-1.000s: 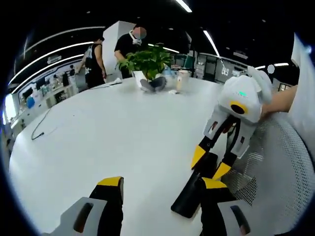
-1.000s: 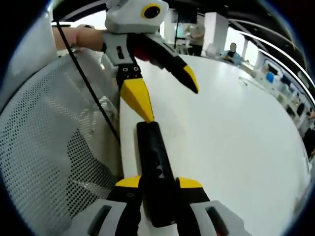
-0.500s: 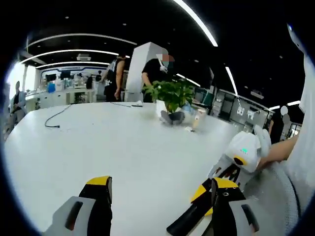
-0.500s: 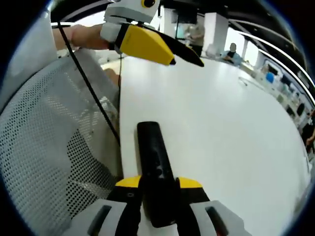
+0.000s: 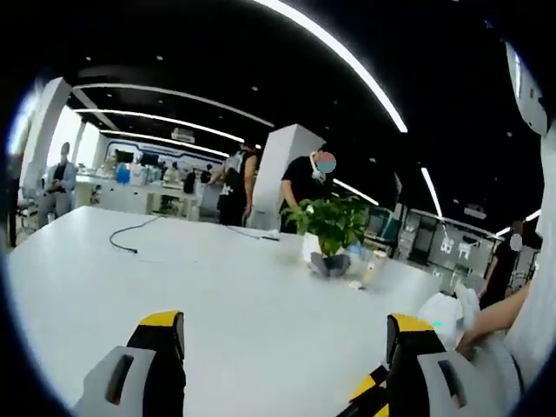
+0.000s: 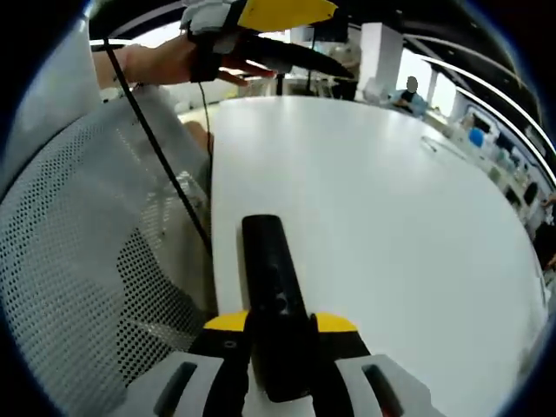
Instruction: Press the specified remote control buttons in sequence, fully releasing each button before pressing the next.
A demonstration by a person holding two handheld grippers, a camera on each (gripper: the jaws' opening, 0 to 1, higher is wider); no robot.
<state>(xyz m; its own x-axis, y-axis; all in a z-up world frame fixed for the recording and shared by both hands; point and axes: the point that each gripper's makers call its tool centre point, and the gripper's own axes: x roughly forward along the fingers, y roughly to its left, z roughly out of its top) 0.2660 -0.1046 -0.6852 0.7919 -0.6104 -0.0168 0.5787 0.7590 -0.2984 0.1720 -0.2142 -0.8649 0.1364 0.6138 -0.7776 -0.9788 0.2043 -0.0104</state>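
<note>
We take the remote control (image 6: 276, 304) as our landmark. It is a long, slim black bar lying flat on the white table (image 6: 391, 226), close to the table's edge, where a white mesh chair back (image 6: 78, 261) stands beside it. Its near end sits between the yellow-tipped jaws of the right gripper (image 6: 280, 326), which are clamped on its two long sides; the far end points away across the table.

We judge the remote to be light and rigid, with a smooth plastic shell that could skid on the glossy table under a press. Holding it by the long sides near one end, as we do now, leaves the button face free. A press should go straight down so it does not pivot out of the jaws.

The left gripper (image 5: 282, 334) is raised well above the remote, its jaws wide apart and holding nothing. In the right gripper view it appears high beyond the remote's far end.

Farther across the table from the remote stand a potted plant (image 5: 332, 230) and a loose cable (image 5: 130, 241), with people standing beyond.
</note>
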